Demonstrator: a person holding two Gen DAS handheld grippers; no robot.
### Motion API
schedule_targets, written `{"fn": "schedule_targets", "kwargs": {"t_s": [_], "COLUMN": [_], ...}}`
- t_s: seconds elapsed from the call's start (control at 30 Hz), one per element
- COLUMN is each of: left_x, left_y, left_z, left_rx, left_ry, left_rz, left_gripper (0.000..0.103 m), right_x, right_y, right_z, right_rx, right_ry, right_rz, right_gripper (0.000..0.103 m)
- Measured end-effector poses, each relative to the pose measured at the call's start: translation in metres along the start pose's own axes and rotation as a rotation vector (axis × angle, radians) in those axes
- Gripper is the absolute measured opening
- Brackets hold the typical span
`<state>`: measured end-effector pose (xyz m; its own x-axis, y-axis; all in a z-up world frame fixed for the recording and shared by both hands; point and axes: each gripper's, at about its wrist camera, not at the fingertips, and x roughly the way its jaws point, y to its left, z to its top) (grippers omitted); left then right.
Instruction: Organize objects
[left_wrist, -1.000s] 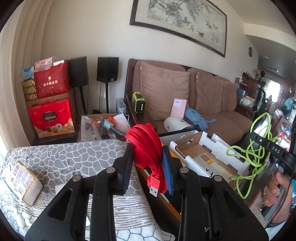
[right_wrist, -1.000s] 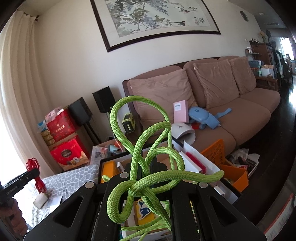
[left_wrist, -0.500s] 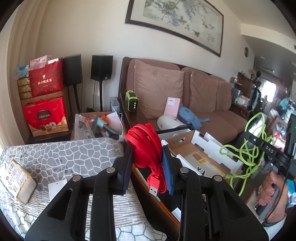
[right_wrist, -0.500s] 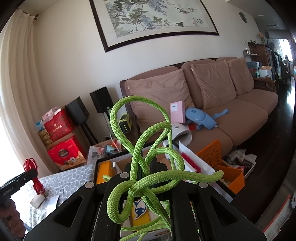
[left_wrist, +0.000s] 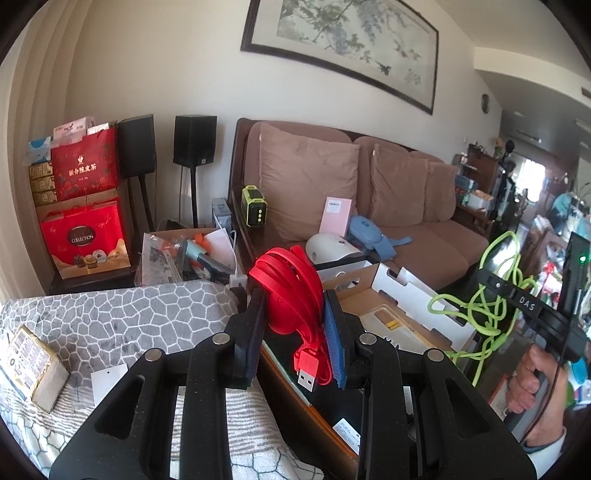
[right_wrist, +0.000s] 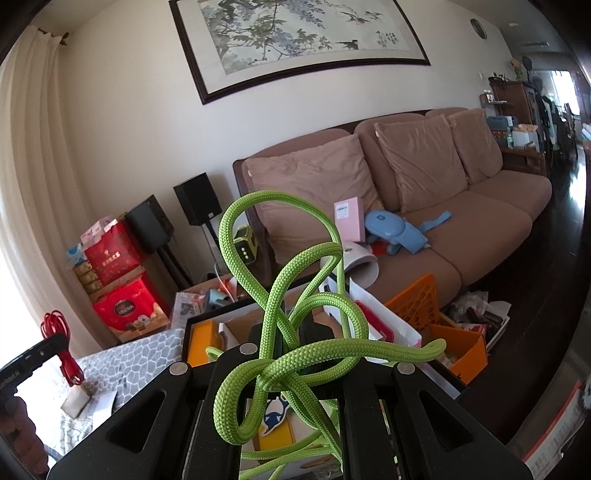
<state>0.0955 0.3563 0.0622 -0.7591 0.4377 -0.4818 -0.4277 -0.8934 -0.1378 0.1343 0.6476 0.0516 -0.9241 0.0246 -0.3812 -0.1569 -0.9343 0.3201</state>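
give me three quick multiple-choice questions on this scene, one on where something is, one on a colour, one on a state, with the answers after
1. Where does the pink box stand?
A. on the sofa seat, against a cushion
B. on the patterned cloth
C. in the orange crate

2. What colour is the rope in the right tool?
A. blue
B. bright green
C. white

3. How is the red USB cable in the left tool?
A. lying loose on the floor
B. plugged into a speaker
C. coiled and clamped between the fingers, its plug hanging down

Answers: 1 A, it leans by the left cushion on the sofa. 2 B, green loops rise from the shut tool. 3 C, the coil sits between the pads, plug below.
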Motion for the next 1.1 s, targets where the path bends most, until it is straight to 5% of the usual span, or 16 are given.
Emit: {"fn": "schedule_targets", "kwargs": {"t_s": [1.1], "left_x": [0.009], "left_y": [-0.016], "left_z": [-0.004], "left_rx": [0.024], "left_ry": [0.011], "left_rz": [-0.017], "left_gripper": [0.028], "right_x": [0.022], "right_y": [0.012], "right_z": [-0.01], "right_rx": [-0.025], "right_ry": [0.089], "right_rz": [0.007], "right_gripper": [0.006]}}
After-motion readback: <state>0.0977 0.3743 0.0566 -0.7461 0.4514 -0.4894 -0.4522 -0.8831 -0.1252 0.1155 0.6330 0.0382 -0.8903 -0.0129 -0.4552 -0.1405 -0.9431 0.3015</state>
